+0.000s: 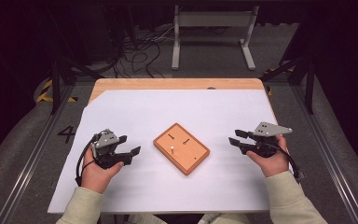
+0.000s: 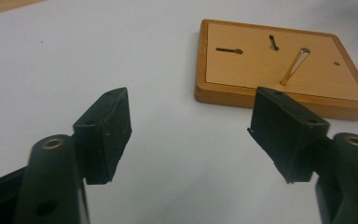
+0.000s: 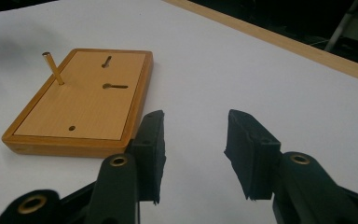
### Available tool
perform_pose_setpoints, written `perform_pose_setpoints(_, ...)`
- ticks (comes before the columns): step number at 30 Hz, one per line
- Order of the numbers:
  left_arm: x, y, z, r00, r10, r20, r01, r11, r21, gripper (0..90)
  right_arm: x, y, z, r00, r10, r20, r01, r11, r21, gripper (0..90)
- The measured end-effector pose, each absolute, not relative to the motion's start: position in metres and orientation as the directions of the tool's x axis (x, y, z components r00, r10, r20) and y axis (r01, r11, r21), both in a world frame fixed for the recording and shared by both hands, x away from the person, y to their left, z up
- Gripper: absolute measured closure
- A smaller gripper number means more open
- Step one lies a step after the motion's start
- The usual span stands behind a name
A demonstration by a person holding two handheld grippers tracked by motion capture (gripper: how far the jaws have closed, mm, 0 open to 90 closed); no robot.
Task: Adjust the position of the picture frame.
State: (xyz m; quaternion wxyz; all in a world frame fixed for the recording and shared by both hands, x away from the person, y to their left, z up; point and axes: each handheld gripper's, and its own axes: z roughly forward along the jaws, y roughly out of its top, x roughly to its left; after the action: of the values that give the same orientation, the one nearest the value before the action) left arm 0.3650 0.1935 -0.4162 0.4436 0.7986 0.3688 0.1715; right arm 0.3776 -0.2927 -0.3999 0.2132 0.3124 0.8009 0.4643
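A wooden board (image 1: 182, 148) lies at the middle of the white table sheet, turned at an angle. A thin brass pin (image 1: 173, 149) stands upright in it; two keyhole slots (image 1: 171, 136) and a small hole are cut in its face. The left gripper view looks onto the board (image 2: 279, 79) and its pin (image 2: 294, 66) ahead and to the right. The board (image 3: 84, 102) and pin (image 3: 53, 68) appear left in the right gripper view. My left gripper (image 1: 129, 146) is open left of the board, empty. My right gripper (image 1: 236, 138) is open right of it, empty.
The white sheet (image 1: 135, 107) covers most of the wooden table (image 1: 168, 84), whose far edge shows bare. Beyond the table stand a white metal frame (image 1: 212, 32) and loose cables (image 1: 135, 51) on the floor. Dark rails run along both sides.
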Motion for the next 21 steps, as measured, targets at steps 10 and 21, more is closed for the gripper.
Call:
perform_pose_setpoints(10,0.369,0.192,-0.411,0.683,0.728,-0.059,0.425,-0.330,0.843,37.4,0.373,-0.296,-0.395,-0.709,0.703,-0.054,0.299,0.369,0.880,57.5)
perform_pose_setpoints(21,0.386,0.187,-0.417,0.707,0.703,-0.078,0.410,-0.318,0.855,52.1,0.366,-0.297,-0.392,-0.723,0.688,-0.055,0.296,0.380,0.876,65.1)
